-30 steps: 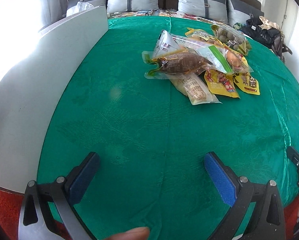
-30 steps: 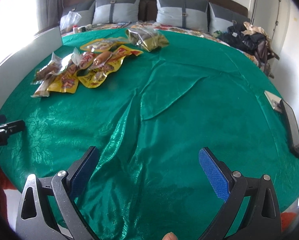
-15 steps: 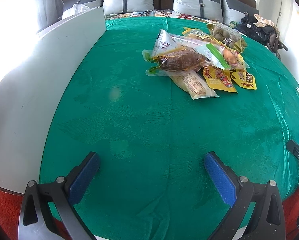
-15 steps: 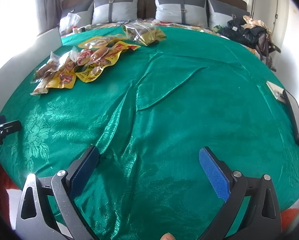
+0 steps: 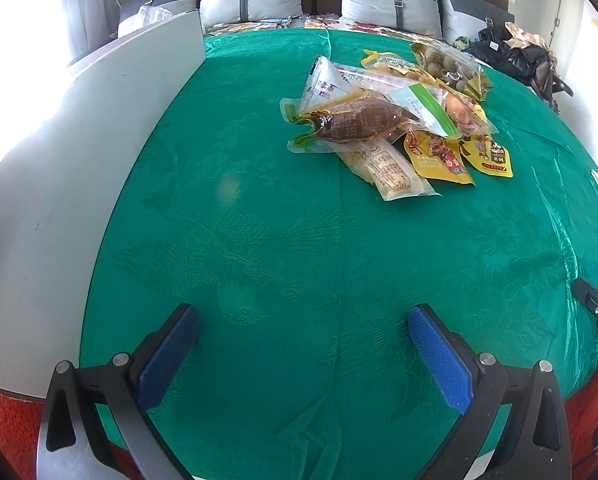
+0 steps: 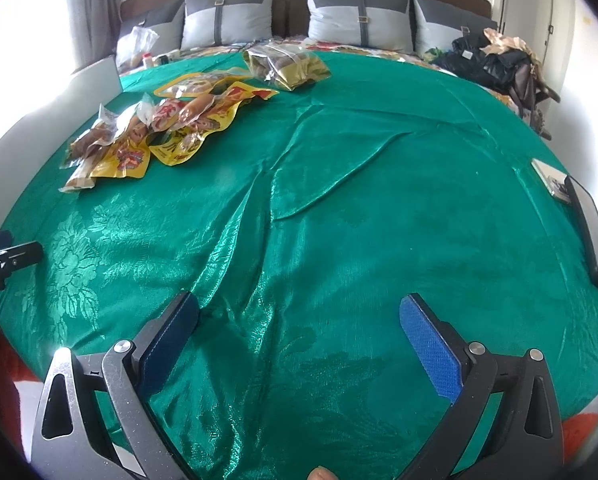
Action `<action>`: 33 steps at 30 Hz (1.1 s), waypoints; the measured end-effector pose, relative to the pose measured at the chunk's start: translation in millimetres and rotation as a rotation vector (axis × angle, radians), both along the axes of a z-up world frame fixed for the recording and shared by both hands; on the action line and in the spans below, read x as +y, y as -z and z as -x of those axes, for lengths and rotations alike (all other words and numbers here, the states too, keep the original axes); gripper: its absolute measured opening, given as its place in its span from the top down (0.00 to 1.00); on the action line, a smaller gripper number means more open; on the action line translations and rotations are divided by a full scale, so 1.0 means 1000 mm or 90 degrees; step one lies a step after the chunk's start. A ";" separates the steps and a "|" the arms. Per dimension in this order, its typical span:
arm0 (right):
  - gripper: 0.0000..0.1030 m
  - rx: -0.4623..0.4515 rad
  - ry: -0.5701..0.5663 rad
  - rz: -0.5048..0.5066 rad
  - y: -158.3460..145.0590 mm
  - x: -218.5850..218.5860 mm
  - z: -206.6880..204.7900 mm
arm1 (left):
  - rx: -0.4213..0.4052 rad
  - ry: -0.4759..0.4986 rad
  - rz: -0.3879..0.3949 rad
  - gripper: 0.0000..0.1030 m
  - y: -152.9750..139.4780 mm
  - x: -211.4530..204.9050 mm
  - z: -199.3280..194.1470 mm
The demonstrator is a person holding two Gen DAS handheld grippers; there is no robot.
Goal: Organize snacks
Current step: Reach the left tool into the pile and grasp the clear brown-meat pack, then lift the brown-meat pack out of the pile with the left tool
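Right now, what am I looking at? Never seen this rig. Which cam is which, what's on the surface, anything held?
No robot here: a person holds a two-finger gripper in each hand, and each gripper carries a fisheye camera looking forward along its blue-padded fingers.

In the left wrist view, the left gripper hangs open over a green cloth. Ahead lies a pile of snack packets, a brown vacuum-packed one on top. A white board stands along the left edge.

In the right wrist view, the right gripper is also open over the same cloth. The pile sits far left, and a gold bag lies apart behind it. A dark flat device rests at the right edge.

Neither gripper holds anything.
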State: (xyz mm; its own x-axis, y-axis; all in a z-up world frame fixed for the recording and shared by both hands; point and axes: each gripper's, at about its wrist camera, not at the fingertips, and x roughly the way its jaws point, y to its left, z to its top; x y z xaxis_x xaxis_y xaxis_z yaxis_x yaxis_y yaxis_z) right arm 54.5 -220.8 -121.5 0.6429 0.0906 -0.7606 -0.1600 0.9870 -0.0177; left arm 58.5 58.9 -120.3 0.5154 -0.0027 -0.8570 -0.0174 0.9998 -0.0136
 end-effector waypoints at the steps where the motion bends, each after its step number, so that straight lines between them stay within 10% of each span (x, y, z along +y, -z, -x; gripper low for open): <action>1: 0.01 0.000 0.000 0.000 0.000 0.000 0.000 | 0.011 0.003 0.002 0.00 -0.001 0.001 -0.003; 9: 0.01 -0.002 0.000 0.000 0.000 0.000 0.000 | -0.018 0.105 0.095 0.00 -0.057 0.013 -0.057; 18: 0.01 0.000 -0.001 0.000 0.000 0.001 -0.001 | -0.005 0.295 -0.103 0.00 -0.060 -0.051 -0.130; 22: 0.01 0.000 0.000 0.000 0.000 0.001 -0.001 | 0.051 0.316 -0.107 0.01 -0.031 -0.064 -0.141; 28: 0.01 0.002 -0.002 0.000 0.000 0.001 -0.002 | 0.114 0.301 -0.039 0.44 -0.029 -0.038 -0.112; 33: 0.01 0.003 0.002 0.000 0.001 0.001 -0.003 | 0.154 0.264 0.028 0.47 -0.031 -0.010 -0.075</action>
State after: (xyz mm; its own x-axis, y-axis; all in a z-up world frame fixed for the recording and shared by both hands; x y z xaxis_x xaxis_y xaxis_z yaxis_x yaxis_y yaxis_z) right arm 57.9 -220.2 -122.2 0.6398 0.0891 -0.7634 -0.1569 0.9875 -0.0163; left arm 133.8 48.9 -89.3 0.2485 -0.2044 -0.9468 0.3751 0.9215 -0.1004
